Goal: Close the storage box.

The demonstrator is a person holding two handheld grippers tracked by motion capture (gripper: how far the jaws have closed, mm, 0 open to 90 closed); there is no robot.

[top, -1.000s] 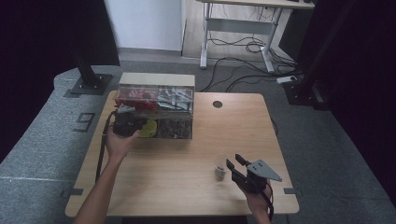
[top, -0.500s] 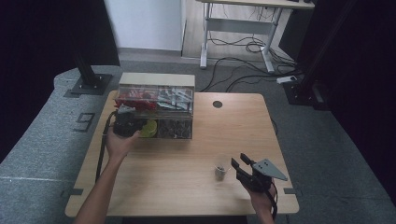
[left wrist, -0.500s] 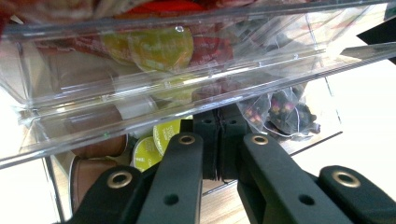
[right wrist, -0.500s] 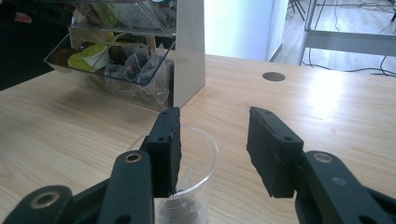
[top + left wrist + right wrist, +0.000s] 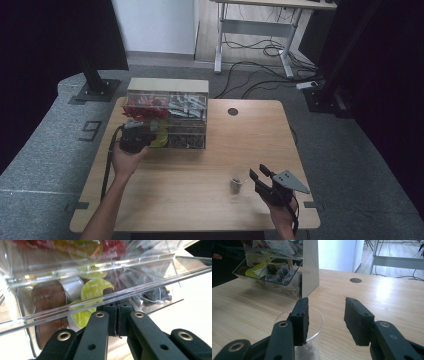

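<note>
**Left claw at the capsule drawer, right claw beside the clear cup**

At the left, the left claw (image 5: 117,315) is closed, its pads pressed together with nothing visibly between them, right against the front lip of the acrylic organiser (image 5: 167,120), whose lower drawer (image 5: 95,302) holds foil-topped capsules (image 5: 96,288). The drawer looks stiff, slick and light; I judge a pinch on its front lip is the surest hold, since the smooth walls would slip. Further right on the desk (image 5: 215,165), the clear plastic cup (image 5: 312,325) stands upright with something dark in its bottom. The right claw (image 5: 325,320) is open, one pad seemingly at the cup's rim, the other clear. The cup seems thin and easily squashed, so grip gently, low on the wall.
</note>
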